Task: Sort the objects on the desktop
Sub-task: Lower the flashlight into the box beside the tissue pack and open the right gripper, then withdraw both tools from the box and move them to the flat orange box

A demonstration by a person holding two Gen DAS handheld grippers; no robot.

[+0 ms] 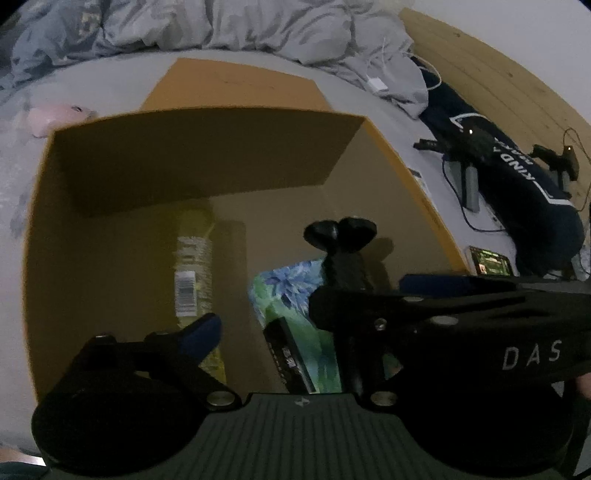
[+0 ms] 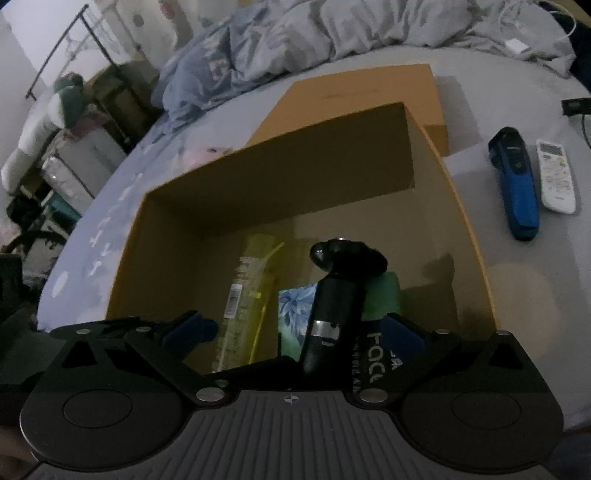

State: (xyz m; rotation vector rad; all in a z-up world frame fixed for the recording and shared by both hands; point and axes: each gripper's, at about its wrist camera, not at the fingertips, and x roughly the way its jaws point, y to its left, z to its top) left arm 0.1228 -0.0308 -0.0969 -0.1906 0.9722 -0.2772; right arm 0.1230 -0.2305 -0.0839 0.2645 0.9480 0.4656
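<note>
An open cardboard box (image 1: 110,155) (image 2: 432,155) sits on a grey bed. Inside lie a yellow packet (image 1: 194,266) (image 2: 245,291), a blue-green floral box (image 1: 291,295) (image 2: 291,306) and a black shaver with a three-lobed head (image 1: 341,236) (image 2: 340,288). Both grippers hang over the box. My left gripper (image 1: 295,325) is open, its blue pads (image 1: 201,334) apart; the shaver stands by its right finger, contact unclear. My right gripper (image 2: 299,328) is open with the shaver between its fingers (image 2: 192,328), apart from both pads. A blue trimmer (image 2: 515,184) and a white remote (image 2: 556,175) lie right of the box.
A box lid (image 2: 369,92) lies behind the box. A crumpled grey duvet (image 1: 258,26) fills the back. A phone (image 1: 489,260), black devices with cables (image 1: 480,147) and a dark blue garment (image 1: 517,192) lie at the right. A pink object (image 1: 55,116) sits left.
</note>
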